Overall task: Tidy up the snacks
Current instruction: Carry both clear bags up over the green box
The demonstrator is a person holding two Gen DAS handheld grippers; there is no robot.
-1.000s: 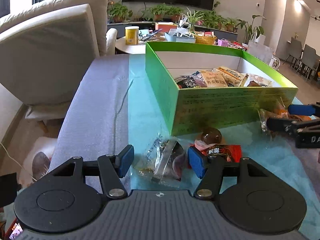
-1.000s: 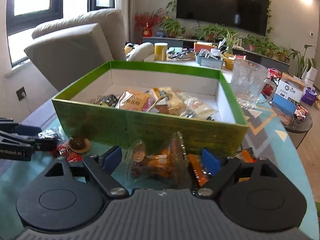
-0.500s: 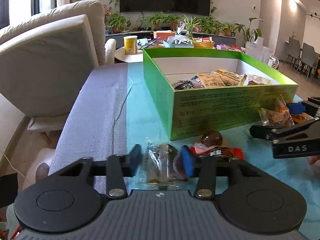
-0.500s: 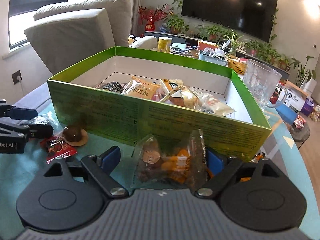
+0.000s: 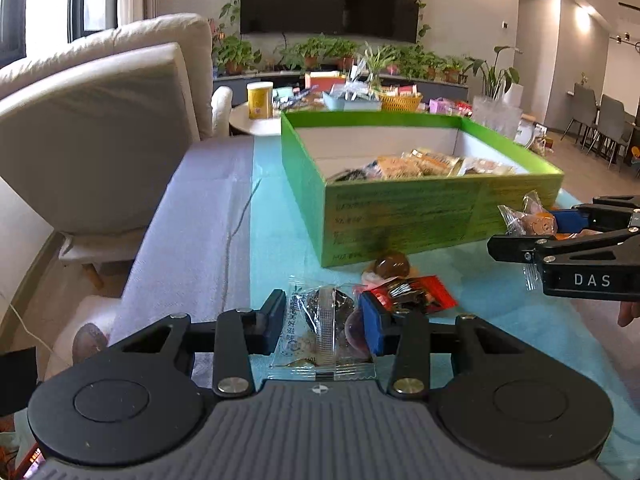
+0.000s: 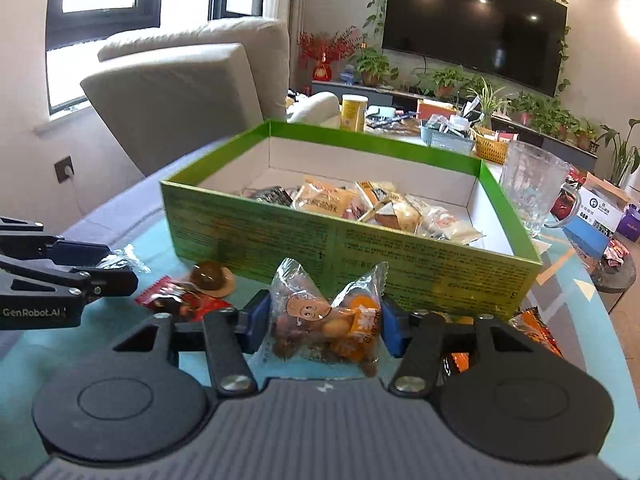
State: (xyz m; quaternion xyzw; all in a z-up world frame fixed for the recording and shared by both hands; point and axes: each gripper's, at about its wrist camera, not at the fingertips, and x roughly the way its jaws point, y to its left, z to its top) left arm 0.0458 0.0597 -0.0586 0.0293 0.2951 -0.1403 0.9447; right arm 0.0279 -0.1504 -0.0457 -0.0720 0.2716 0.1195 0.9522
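Our left gripper (image 5: 324,320) has just been closing, and its blue pads now pinch a clear packet (image 5: 320,328) at lower centre of the left view; a second ago that packet lay loose on the cloth between wide-spread fingers. Our right gripper (image 6: 324,322) pinches an orange-and-brown snack bag (image 6: 326,320), pads pressed to both its sides, where a second ago the right-hand pad stood clear of the bag. Both views now show the packets raised a little off the teal cloth (image 5: 276,240) compared with before. So we judge that both pickups are made, and what remains for these two is carrying them over the wall of the green box (image 6: 360,248).

That box sits in mid-frame in both views, already part filled with wrapped snacks. Its near wall rises directly ahead of both loads and must be cleared. Still on the cloth before it are a brown round sweet (image 5: 390,266) and a red packet (image 5: 416,300), just right of our left gripper. A glass mug (image 6: 532,188) stands beside the box at the right of the right view.
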